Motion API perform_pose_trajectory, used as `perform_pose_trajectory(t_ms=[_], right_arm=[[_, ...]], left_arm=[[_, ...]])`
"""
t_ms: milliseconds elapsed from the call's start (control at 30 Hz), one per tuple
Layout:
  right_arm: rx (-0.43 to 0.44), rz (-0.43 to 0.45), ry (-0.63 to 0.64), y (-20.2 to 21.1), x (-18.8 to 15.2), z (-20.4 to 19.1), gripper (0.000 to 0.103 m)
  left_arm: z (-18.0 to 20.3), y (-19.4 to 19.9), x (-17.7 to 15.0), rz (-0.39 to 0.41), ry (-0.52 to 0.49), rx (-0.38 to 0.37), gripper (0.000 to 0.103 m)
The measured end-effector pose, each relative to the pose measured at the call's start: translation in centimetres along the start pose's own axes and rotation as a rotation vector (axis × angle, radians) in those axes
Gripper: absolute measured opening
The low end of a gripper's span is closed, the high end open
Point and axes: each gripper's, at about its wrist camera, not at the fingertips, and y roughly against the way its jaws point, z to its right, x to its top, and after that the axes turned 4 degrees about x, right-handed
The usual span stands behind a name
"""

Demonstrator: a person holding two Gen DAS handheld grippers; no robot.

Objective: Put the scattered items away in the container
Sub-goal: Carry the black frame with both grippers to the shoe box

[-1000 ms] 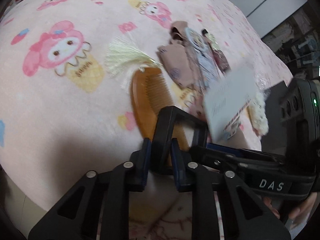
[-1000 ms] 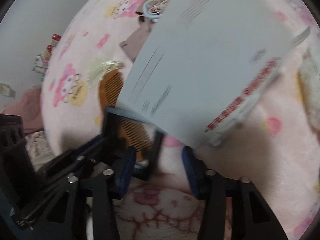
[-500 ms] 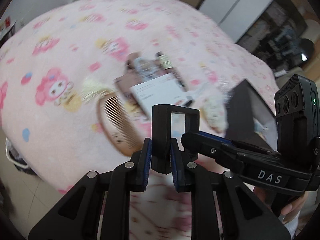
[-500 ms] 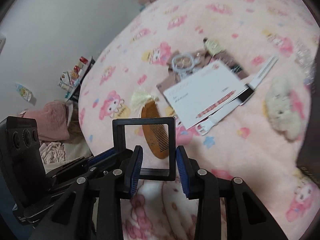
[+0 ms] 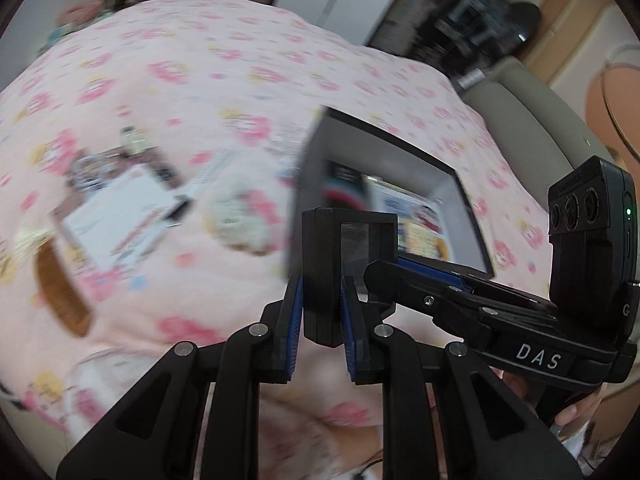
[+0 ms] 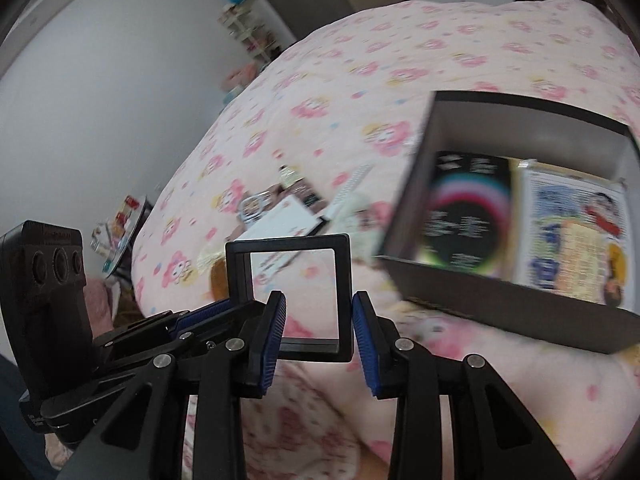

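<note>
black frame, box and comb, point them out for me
black frame (image 6: 290, 245): right wrist view, on its top bar
box (image 6: 500, 300): right wrist view, on its near outer wall
comb (image 5: 60, 292): left wrist view, on its brown body

Box (image 6: 500, 316): set on the bed (image 6: 360, 60), right of the scattered items.
In box: two booklets (image 6: 572, 236) laid side by side.
Comb (image 5: 60, 296): left of the envelope (image 5: 116, 216).

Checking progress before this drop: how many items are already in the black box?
2. A black sheet with a coloured ring and, beside it, a cartoon-printed sheet, both flat on the floor of the box. Others may hide underneath.
</note>
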Motion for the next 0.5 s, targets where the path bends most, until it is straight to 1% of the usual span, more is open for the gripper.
perform_pose_trajectory(t_ms=[133,233,333,500], right_arm=[[-0.058,0.041,-0.023,3.3,0.6,4.2,0.032],[-0.075,0.058,-0.047,5.2,1.4,7.5,0.032],[-0.1,0.076,-0.051,6.7,2.3,10.2,0.032],[-0.109,0.109,-0.087,7.9,3.0,14.2,0.032]], left_arm=[[5.5,-2.3,1.0,-0.014,-0.084,-0.024,0.017],[8.8,-4.1,1.9,-0.021,-0.124,-0.041,0.017],[11.1,-6.5,3.1,-0.041,-0.133,-0.062,0.017],[12.7,-10.5,4.2,-0.087,-0.133,-0.071,0.017]])
